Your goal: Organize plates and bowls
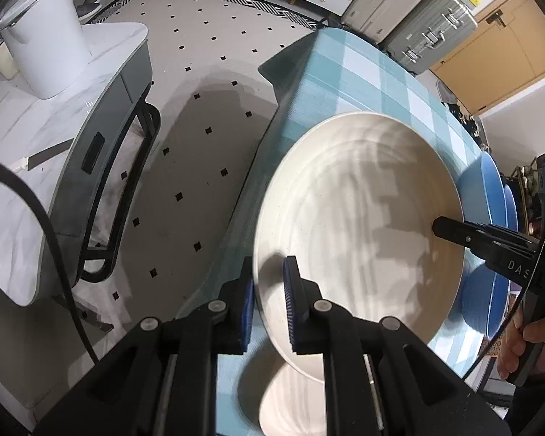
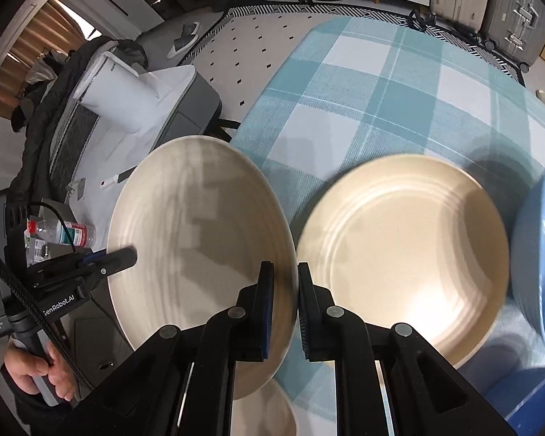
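Left wrist view: we log our left gripper [image 1: 270, 303] clamped on the near rim of a cream plate [image 1: 359, 232], held tilted above the checked tablecloth [image 1: 363, 69]. Our right gripper [image 1: 440, 226] bites the plate's far rim. Blue bowls [image 1: 490, 189] sit just behind it. A second plate [image 1: 290, 403] lies below.

Right wrist view: we log the right gripper [image 2: 285, 307] closed on the lifted plate's [image 2: 200, 239] right edge; the left gripper [image 2: 129, 254] holds the opposite edge. Another cream plate [image 2: 403, 254] rests flat on the tablecloth [image 2: 363, 91], beside a blue bowl [image 2: 541, 254].
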Demonstrator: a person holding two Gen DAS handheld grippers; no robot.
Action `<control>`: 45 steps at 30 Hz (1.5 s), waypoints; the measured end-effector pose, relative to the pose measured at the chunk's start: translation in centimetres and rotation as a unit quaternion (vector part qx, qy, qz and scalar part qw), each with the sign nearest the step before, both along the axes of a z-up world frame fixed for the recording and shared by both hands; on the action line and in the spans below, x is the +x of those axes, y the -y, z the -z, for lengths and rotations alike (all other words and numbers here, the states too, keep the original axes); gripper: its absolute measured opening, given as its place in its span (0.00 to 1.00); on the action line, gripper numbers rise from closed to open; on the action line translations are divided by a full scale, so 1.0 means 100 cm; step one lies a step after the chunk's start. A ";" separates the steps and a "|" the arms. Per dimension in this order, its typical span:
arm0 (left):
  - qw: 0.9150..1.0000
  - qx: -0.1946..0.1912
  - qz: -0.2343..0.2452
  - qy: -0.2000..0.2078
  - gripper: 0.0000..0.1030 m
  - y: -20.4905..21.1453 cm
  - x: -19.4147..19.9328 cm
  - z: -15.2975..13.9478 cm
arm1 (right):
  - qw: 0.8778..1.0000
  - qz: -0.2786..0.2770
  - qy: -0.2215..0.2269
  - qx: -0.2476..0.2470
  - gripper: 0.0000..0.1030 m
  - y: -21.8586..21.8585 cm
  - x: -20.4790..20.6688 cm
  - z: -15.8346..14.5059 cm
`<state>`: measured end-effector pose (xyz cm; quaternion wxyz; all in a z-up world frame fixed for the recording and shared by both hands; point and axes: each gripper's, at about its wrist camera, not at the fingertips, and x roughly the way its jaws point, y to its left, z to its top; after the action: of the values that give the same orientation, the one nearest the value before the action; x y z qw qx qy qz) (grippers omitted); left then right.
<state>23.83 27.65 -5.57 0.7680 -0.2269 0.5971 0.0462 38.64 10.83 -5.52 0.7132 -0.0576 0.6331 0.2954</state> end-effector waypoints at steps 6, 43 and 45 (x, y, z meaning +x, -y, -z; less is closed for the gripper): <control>1.000 -0.022 -0.002 0.012 0.12 0.013 -0.034 -0.013 | 1.000 0.011 0.006 0.009 0.11 0.024 -0.038 -0.018; 0.996 0.083 0.021 -0.020 0.15 0.083 -0.127 0.045 | 0.999 -0.006 0.027 -0.035 0.13 0.073 -0.189 0.056; 0.995 0.092 0.025 -0.021 0.15 0.085 -0.127 0.046 | 0.998 -0.010 0.033 -0.043 0.13 0.071 -0.189 0.056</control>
<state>11.17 19.11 -10.17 0.7740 -0.1389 0.6117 0.0867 19.73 3.78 -11.09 0.7277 -0.1047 0.6204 0.2732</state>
